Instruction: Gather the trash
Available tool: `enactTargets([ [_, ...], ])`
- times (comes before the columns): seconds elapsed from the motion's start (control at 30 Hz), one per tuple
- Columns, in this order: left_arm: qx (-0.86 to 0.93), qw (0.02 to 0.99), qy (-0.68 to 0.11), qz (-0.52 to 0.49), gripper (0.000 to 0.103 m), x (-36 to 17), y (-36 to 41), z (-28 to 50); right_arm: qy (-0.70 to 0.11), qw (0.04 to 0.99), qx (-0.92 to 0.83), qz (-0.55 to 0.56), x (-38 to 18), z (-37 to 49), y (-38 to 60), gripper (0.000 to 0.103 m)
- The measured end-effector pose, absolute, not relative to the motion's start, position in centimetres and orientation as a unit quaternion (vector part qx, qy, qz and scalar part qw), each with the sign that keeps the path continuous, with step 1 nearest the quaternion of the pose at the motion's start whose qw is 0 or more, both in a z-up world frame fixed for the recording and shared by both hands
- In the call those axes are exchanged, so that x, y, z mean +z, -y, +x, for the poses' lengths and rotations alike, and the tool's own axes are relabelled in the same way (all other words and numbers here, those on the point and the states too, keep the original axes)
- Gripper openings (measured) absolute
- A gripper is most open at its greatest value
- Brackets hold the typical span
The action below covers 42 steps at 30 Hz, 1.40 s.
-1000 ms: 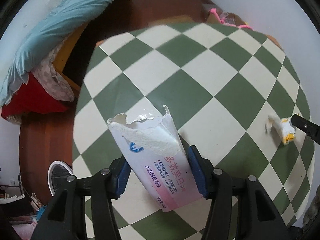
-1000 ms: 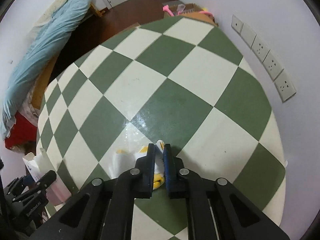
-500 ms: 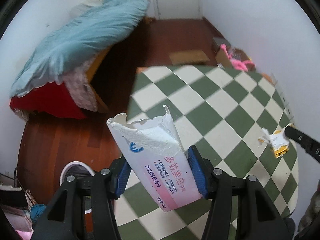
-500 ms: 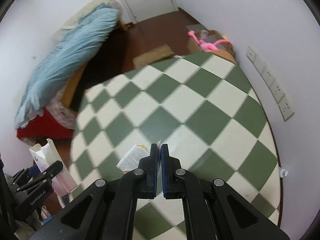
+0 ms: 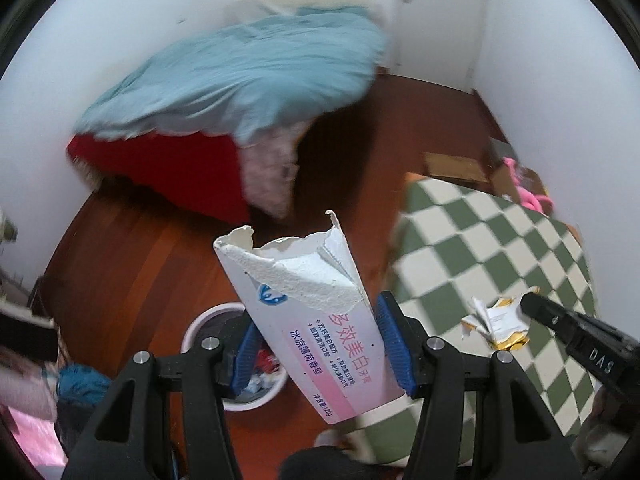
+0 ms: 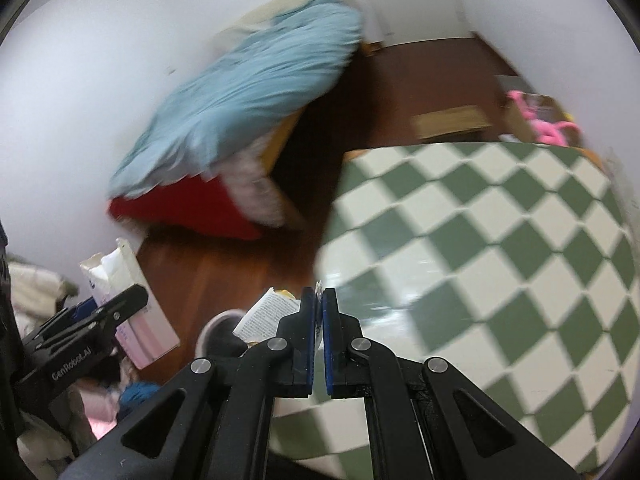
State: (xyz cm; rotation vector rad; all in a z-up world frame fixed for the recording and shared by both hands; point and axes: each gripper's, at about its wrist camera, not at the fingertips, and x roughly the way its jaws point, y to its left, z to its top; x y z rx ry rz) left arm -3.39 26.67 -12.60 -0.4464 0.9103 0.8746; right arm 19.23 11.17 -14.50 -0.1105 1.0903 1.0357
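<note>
My left gripper (image 5: 320,340) is shut on a torn white and pink toothpaste box (image 5: 316,312), which stands tilted between the blue pads. Below it on the wooden floor sits a round white trash bin (image 5: 208,322) with rubbish inside. My right gripper (image 6: 319,304) is shut on a crumpled white and gold wrapper (image 6: 266,316), held in the air near the table's edge. The same wrapper (image 5: 496,322) and the right gripper's finger (image 5: 576,334) show at the right of the left wrist view. The box (image 6: 128,304) and the bin (image 6: 220,334) show at the lower left of the right wrist view.
A green and white chequered table (image 6: 500,248) fills the right side. A bed with a blue quilt (image 5: 240,76) and red cover stands beyond the brown wooden floor (image 5: 132,248). Cardboard boxes with pink items (image 6: 536,116) lie past the table. Clothes and clutter (image 5: 28,400) lie at the lower left.
Both grippers rose and swung left off the table toward the floor, carrying the box and the wrapper. The trash bin has come in under the left gripper.
</note>
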Motion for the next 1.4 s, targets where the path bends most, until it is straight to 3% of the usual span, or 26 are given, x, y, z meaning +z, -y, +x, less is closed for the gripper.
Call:
enactTargets([
  [0.23,0.434,0.727,-0.452,-0.280,0.052,-19.0,-34.1,-11.7,-0.516,0.672,0.522,-0.100,-17.7,9.7,-20.6,0.003],
  [0.63,0.398,0.637,-0.510,-0.419,0.056,-34.0,-44.4,-16.7,-0.598,0.600,0.490,-0.206,-32.0,1.6,-33.0,0.003],
  [0.7,0.396,0.628,-0.517,-0.426,0.064,-35.1,-45.1,-16.7,-0.609,0.589,0.483,-0.220,-34.2,0.8,-34.4,0.003],
  [0.77,0.402,0.616,-0.524,-0.430,0.102,-35.8,-45.5,-17.4,-0.618,0.580,0.479,-0.230,-35.9,0.1,-35.5,0.003],
  [0.97,0.446,0.603,-0.502,-0.431,0.103,-35.0,-44.6,-20.6,-0.640,0.547,0.477,-0.253,-39.7,-1.9,-38.2,0.005],
  [1.0,0.459,0.604,-0.497,-0.422,0.103,-34.6,-44.2,-21.2,-0.644,0.540,0.476,-0.259,-40.2,-2.2,-38.5,0.012],
  [1.07,0.483,0.602,-0.494,-0.401,0.103,-33.9,-43.0,-22.2,-0.650,0.531,0.477,-0.263,-40.6,-2.7,-38.7,0.052],
  [1.1,0.497,0.598,-0.495,-0.387,0.103,-33.4,-42.1,-22.8,-0.649,0.530,0.477,-0.264,-40.6,-2.9,-38.5,0.085],
  [1.13,0.505,0.595,-0.494,-0.382,0.103,-33.1,-41.5,-23.1,-0.649,0.529,0.480,-0.263,-40.5,-3.1,-38.4,0.095],
  [1.4,0.525,0.603,-0.478,-0.364,0.103,-29.1,-36.5,-24.8,-0.608,0.546,0.477,-0.322,-36.9,-4.4,-35.4,0.103],
])
